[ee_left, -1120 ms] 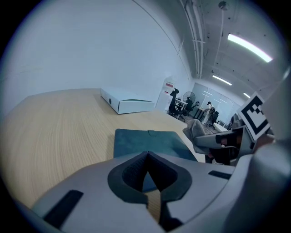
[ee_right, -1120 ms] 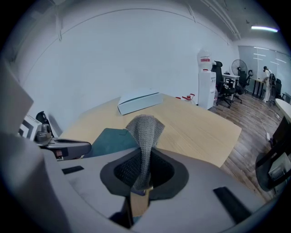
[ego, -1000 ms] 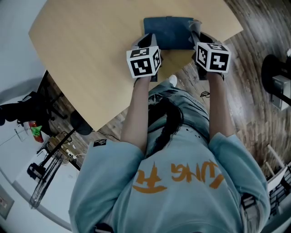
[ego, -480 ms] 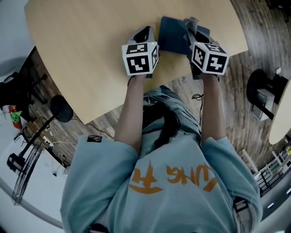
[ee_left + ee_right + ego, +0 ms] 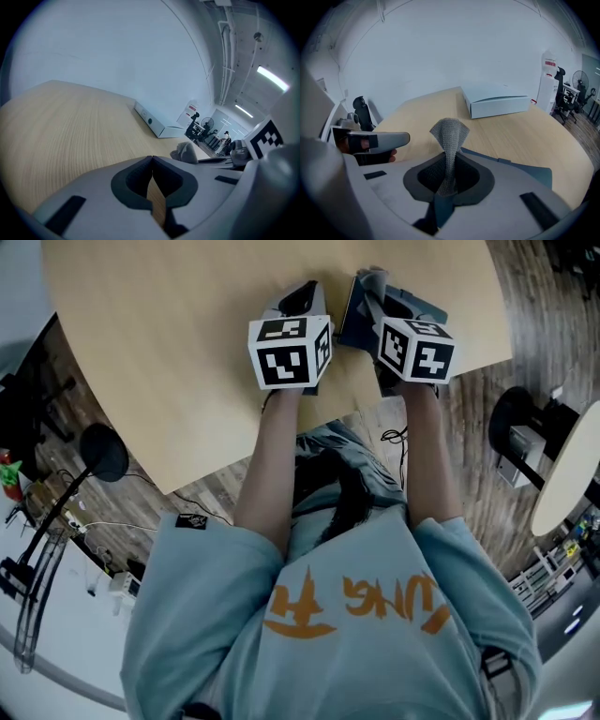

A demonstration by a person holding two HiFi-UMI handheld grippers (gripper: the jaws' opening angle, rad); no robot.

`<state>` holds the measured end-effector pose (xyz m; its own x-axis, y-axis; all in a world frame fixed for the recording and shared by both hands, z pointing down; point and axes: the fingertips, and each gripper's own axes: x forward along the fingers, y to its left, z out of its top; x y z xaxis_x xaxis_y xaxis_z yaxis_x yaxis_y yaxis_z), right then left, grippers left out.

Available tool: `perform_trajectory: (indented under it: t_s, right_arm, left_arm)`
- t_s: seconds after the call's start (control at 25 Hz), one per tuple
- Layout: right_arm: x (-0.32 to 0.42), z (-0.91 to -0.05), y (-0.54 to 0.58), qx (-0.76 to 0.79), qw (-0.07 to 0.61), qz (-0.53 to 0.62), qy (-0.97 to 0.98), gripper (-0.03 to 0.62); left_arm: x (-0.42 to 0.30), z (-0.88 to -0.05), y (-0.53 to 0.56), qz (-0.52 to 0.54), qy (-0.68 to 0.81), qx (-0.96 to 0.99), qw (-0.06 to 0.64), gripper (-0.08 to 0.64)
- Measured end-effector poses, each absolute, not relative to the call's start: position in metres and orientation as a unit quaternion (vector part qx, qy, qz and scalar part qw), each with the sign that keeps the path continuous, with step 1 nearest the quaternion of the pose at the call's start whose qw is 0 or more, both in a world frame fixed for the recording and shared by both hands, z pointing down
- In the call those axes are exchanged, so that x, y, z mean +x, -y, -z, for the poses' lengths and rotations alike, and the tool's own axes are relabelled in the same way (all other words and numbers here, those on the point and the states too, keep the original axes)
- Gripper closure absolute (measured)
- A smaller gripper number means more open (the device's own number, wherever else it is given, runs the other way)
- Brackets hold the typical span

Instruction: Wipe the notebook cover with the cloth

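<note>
Grey cloth upright, pinched in right tongs; notebook flat beneath.

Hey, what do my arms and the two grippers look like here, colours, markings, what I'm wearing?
Both the left gripper and right gripper have light grey bodies with dark curved pads lining the jaws. Each carries a white cube with black square markers. The person wears a pale teal T-shirt with orange lettering; its short sleeves leave the forearms bare.
</note>
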<state>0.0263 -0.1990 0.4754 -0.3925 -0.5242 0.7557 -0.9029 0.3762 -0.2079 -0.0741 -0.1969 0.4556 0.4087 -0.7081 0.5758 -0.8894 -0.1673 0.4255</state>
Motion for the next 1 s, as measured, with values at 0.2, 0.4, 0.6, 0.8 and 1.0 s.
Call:
perform_trajectory:
  t_s: [0.2, 0.4, 0.6, 0.8, 1.0]
  right_arm:
    - [0.009, -0.476, 0.202, 0.467, 0.299, -0.317, 0.77, 0.563]
    - [0.001, -0.48, 0.21, 0.473, 0.3, -0.322, 0.763, 0.563]
    - [0.006, -0.483, 0.215, 0.48, 0.307, -0.322, 0.756, 0.563]
    - [-0.001, -0.488, 0.209, 0.472, 0.31, -0.319, 0.761, 0.563]
    - [0.003, -0.488, 0.211, 0.469, 0.305, -0.318, 0.766, 0.563]
  left_arm:
    - [-0.093, -0.456, 0.201, -0.14, 0.532, 0.759, 0.348, 0.543]
    - [-0.1, -0.465, 0.202, -0.139, 0.524, 0.758, 0.363, 0.543]
    - [-0.094, -0.469, 0.203, -0.141, 0.513, 0.763, 0.367, 0.541]
    - [-0.095, -0.472, 0.198, -0.146, 0.511, 0.762, 0.369, 0.543]
    - [-0.088, -0.471, 0.199, -0.155, 0.513, 0.762, 0.364, 0.543]
